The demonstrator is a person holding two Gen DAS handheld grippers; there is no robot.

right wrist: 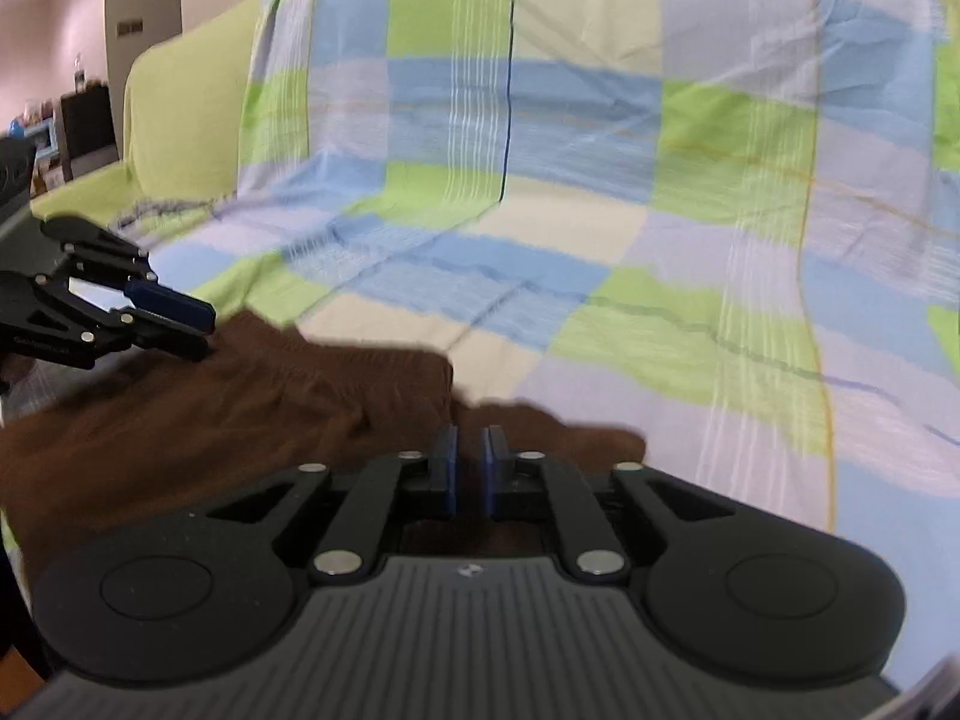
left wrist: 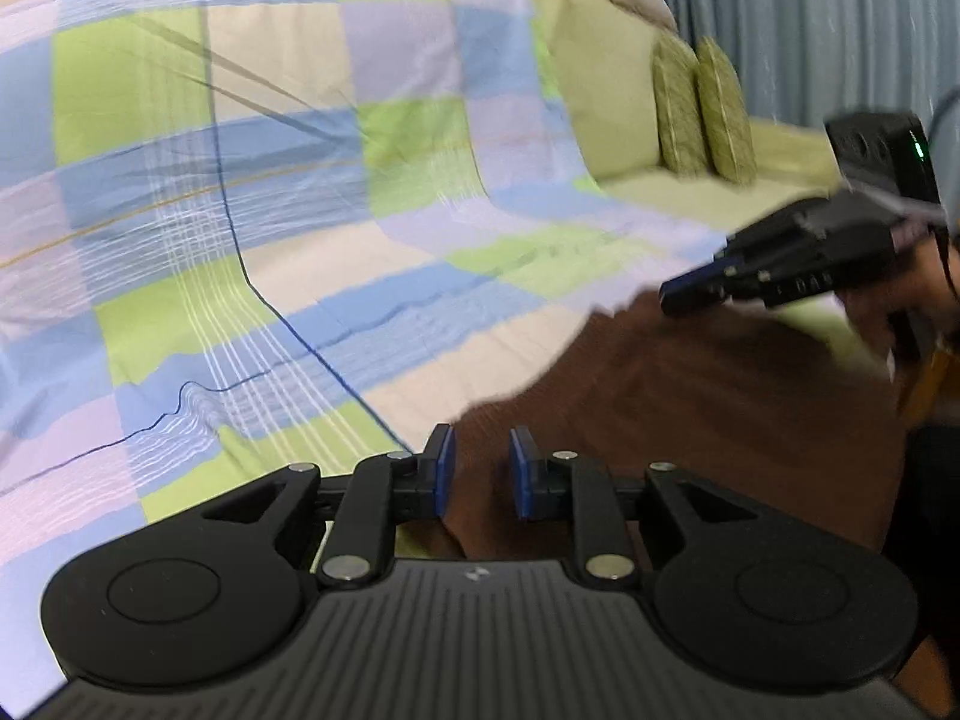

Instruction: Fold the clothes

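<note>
Left gripper (left wrist: 480,471): in my left hand, pads apart with a clear gap, brown cloth showing through the gap. Can't tell if the pads actually touch the fabric.

Right gripper (right wrist: 470,471): pads close together, only a thin slit between them. There's brown cloth right at the tips, but I honestly can't tell if any is pinched in there.

Garment (right wrist: 240,414): brown, bunched up, lying on the near edge of the sheet, stretching between my two grippers.

Sheet (left wrist: 270,210): checked in blue, green, lilac and cream, draped over the sofa seat and back.

Sofa (left wrist: 606,90): light green.

Cushions (left wrist: 702,108): two olive ones, upright side by side at the far end of the seat.

Sharpness: both views are pretty smeared.
</note>
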